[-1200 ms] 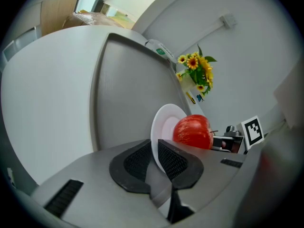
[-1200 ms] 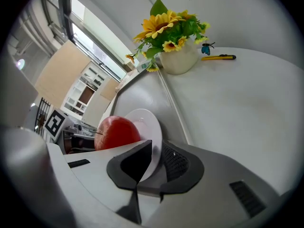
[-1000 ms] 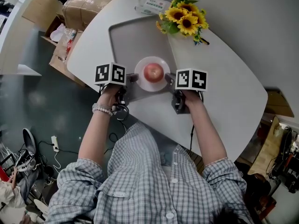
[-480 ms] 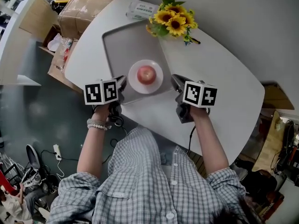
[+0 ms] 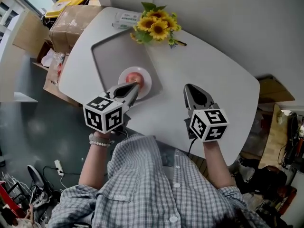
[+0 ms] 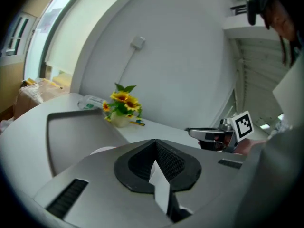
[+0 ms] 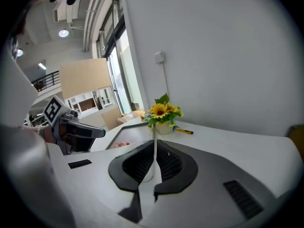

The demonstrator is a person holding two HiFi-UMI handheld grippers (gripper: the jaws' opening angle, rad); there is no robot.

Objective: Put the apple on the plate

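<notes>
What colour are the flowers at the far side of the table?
The sunflowers are yellow with dark centres and green leaves; the head view shows them best.

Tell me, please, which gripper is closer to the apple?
The left gripper: its tips overlap the plate holding the apple; the right gripper hangs well aside.

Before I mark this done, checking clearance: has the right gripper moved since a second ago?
Yes. The right gripper has drawn away from the plate, to its right.
</notes>
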